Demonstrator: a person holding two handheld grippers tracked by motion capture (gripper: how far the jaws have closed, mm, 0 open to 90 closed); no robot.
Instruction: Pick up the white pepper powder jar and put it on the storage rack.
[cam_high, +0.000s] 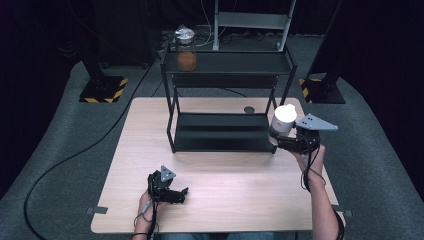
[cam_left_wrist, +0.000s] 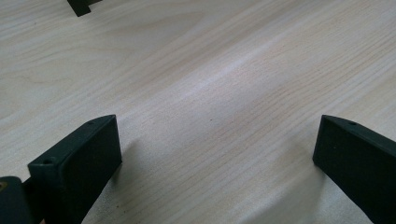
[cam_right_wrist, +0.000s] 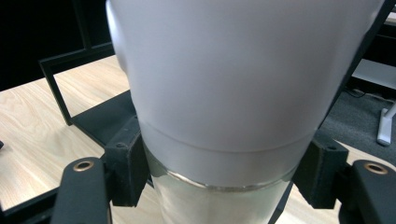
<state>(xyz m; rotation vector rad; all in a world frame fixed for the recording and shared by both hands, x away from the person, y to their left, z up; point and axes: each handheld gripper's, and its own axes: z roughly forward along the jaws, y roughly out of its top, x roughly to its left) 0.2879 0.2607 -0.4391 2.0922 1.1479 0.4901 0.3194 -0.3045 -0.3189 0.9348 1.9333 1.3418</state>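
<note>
The right gripper (cam_high: 290, 142) is clamped on a white-topped, steel-based cylindrical tumbler (cam_high: 283, 120), held upright. The black two-tier metal shelf rack (cam_high: 225, 132) lies just to its left, nearest this hand. The left gripper (cam_left_wrist: 210, 158) rests spread wide on the pale wooden table (cam_left_wrist: 210, 70), holding nothing.

Black two-jaw left tool (cam_high: 181, 194), right tool (cam_high: 278, 142), grey triangular plates, trailing black cables

Near half of the table (cam_high: 220, 200) lies open; the black rack (cam_high: 225, 100) blocks the far middle; its lower shelf (cam_high: 220, 131) is bare.
</note>
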